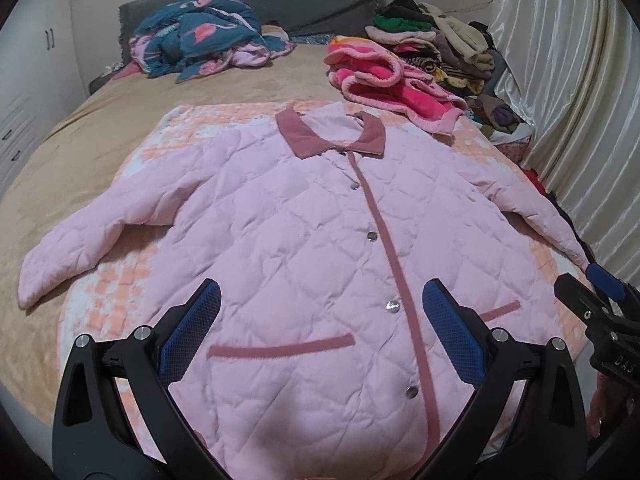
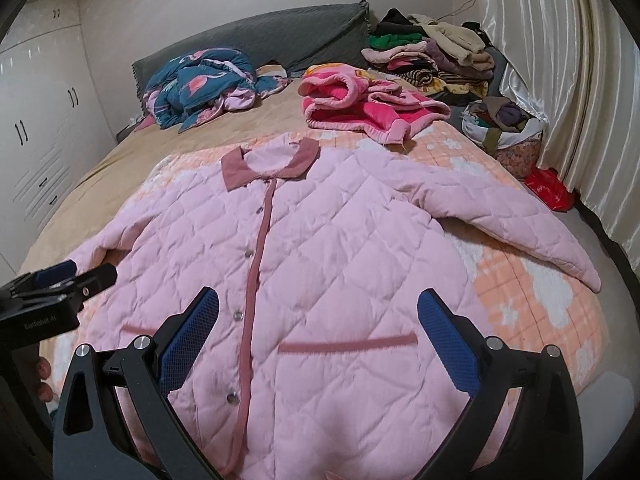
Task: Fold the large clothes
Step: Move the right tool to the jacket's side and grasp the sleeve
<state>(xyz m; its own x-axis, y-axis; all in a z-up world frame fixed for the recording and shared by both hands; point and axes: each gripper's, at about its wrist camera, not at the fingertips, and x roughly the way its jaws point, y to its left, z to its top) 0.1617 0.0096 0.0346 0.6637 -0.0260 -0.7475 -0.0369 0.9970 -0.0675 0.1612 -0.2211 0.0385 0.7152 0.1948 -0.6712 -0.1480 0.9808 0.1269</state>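
Observation:
A pink quilted jacket lies flat and buttoned on the bed, front up, with a dusty-rose collar and both sleeves spread out to the sides. My left gripper hovers open over the lower front of the jacket, near its left pocket trim. Over the lower right front, above the right pocket trim, my right gripper is open too. Neither holds anything. Each gripper shows at the edge of the other's view.
An orange-and-white checked blanket lies under the jacket on a tan bedsheet. Farther back are a bright pink fleece garment, a teal flamingo quilt, a clothes pile and a filled basket. Curtains hang on the right.

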